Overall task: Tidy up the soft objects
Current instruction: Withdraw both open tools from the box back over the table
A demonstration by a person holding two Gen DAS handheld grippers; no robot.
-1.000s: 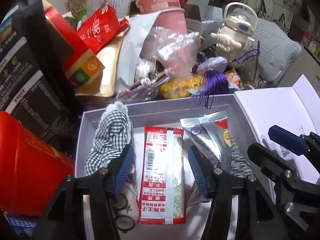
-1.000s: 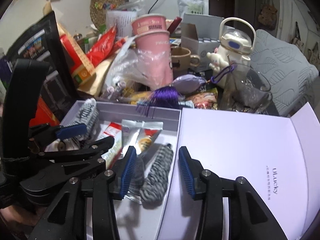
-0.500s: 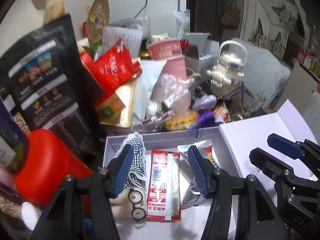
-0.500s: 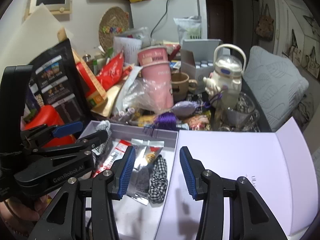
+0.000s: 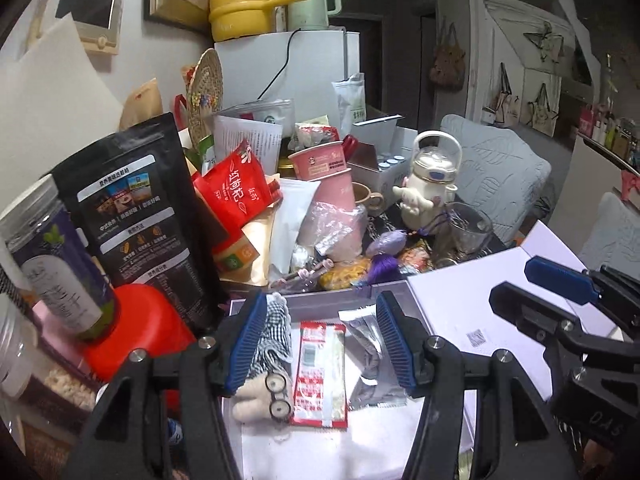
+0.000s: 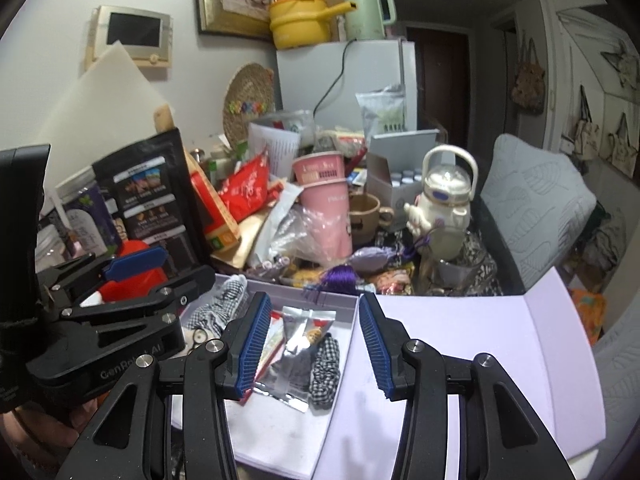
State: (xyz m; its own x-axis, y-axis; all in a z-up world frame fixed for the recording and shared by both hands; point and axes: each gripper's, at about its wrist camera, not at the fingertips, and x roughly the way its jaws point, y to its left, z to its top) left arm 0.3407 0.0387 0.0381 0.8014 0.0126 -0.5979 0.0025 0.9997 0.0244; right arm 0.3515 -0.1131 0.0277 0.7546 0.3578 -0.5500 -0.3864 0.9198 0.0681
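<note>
An open lavender box (image 5: 328, 304) (image 6: 348, 344) holds a plush doll in a checked cloth with round glasses (image 5: 268, 364) (image 6: 216, 312), a red snack packet (image 5: 322, 364), a silver foil packet (image 5: 370, 360) (image 6: 298, 344) and a checked scrunchie (image 6: 326, 364). My left gripper (image 5: 320, 344) is open and empty, held above the box. My right gripper (image 6: 314, 344) is open and empty, above the box's right side; it also shows at the right of the left wrist view (image 5: 560, 292).
The box lid (image 6: 460, 360) lies open to the right. Behind the box is a pile: black pouch (image 5: 136, 216), red container (image 5: 136, 328), jar (image 5: 60, 264), pink cups (image 6: 324, 204), white kettle toy (image 6: 444, 192), glass (image 5: 468, 228), purple tassel (image 6: 340, 276). A grey cushion (image 6: 532, 212) lies right.
Both grippers have pulled back and up from the box, so the box looks smaller and the wall and shelf behind come into view. Both stay open and empty.
</note>
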